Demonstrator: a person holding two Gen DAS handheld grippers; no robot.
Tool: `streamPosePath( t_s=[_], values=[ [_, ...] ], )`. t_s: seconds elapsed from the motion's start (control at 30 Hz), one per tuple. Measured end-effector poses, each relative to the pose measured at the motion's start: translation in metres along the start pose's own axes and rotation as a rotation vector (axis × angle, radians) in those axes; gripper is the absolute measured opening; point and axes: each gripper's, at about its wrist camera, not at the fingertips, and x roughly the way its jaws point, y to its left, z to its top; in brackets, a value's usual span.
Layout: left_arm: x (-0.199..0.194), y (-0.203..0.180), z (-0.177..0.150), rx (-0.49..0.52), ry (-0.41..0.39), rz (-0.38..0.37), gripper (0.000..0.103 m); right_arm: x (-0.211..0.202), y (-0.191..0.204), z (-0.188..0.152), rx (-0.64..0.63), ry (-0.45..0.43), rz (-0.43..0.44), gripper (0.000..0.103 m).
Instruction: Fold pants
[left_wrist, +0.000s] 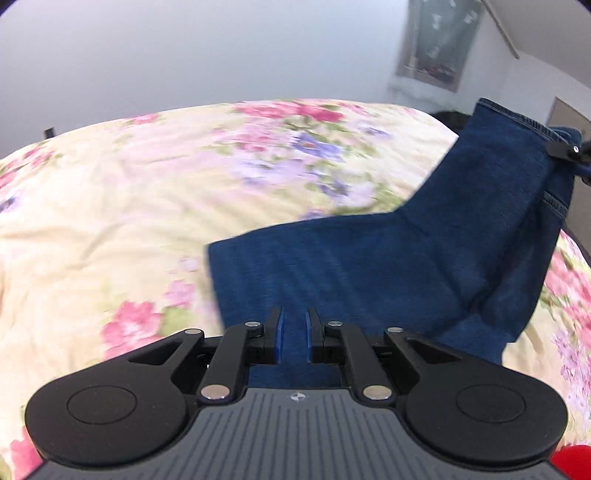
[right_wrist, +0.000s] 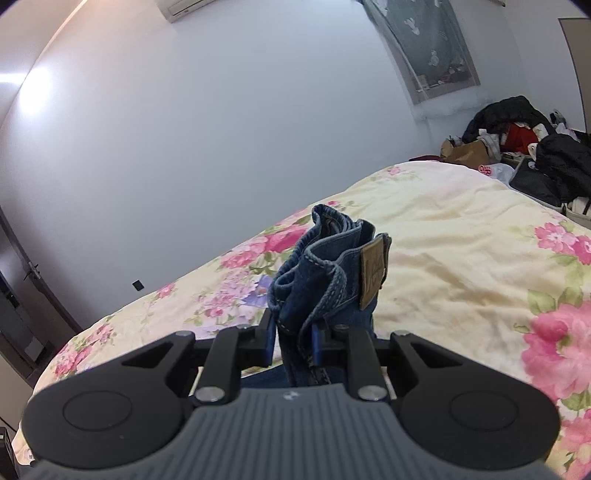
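Observation:
Dark blue jeans (left_wrist: 369, 266) hang in a folded band above the floral bedspread (left_wrist: 129, 203), stretched between my two grippers. In the left wrist view my left gripper (left_wrist: 294, 325) is shut on one end, with denim running between its blue pads. At that view's right edge my right gripper (left_wrist: 570, 153) pinches the other end higher up. In the right wrist view my right gripper (right_wrist: 293, 339) is shut on the bunched waistband (right_wrist: 317, 280), which sticks up past the pads with a brown leather patch (right_wrist: 373, 273) facing right. The cloth below the right gripper is hidden.
The bed (right_wrist: 461, 240) fills the space below both grippers, against a plain white wall. A pile of dark clothes and bags (right_wrist: 524, 144) lies beyond the bed's far right corner. A dark door (right_wrist: 22, 295) stands at the left.

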Motion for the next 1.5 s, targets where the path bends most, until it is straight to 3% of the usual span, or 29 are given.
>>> streamPosePath(
  t_s=[0.23, 0.33, 0.43, 0.53, 0.67, 0.77, 0.9, 1.1, 1.17, 1.3, 1.5],
  values=[
    [-0.024, 0.059, -0.011, -0.087, -0.027, 0.006, 0.011, 0.034, 0.091, -0.042, -0.066, 0.089, 0.077, 0.013],
    [-0.025, 0.076, -0.019, -0.126, -0.023, -0.003, 0.011, 0.056, 0.121, -0.079, -0.093, 0.168, 0.107, 0.013],
    [-0.022, 0.090, -0.028, -0.159, -0.005, -0.019, 0.011, 0.083, 0.146, -0.132, -0.177, 0.303, 0.130, 0.013],
    [-0.019, 0.098, -0.035, -0.180, 0.007, -0.036, 0.011, 0.107, 0.155, -0.182, -0.236, 0.442, 0.113, 0.013],
    [-0.016, 0.104, -0.040, -0.200, 0.015, -0.077, 0.011, 0.121, 0.147, -0.208, -0.297, 0.504, 0.107, 0.013],
    [-0.012, 0.106, -0.041, -0.234, 0.022, -0.115, 0.018, 0.128, 0.150, -0.205, -0.309, 0.545, 0.121, 0.017],
    [-0.010, 0.110, -0.039, -0.312, 0.012, -0.181, 0.026, 0.123, 0.154, -0.194, -0.296, 0.598, 0.164, 0.037],
    [0.001, 0.113, -0.022, -0.425, -0.011, -0.273, 0.038, 0.106, 0.152, -0.158, -0.296, 0.563, 0.190, 0.042],
    [0.009, 0.110, -0.012, -0.424, -0.024, -0.283, 0.042, 0.103, 0.146, -0.140, -0.302, 0.510, 0.164, 0.042],
    [0.035, 0.108, 0.004, -0.456, -0.050, -0.297, 0.043, 0.115, 0.126, -0.112, -0.325, 0.434, 0.074, 0.041],
    [0.090, 0.105, 0.021, -0.480, -0.023, -0.300, 0.045, 0.146, 0.077, -0.089, -0.261, 0.402, 0.018, 0.023]
  ],
)
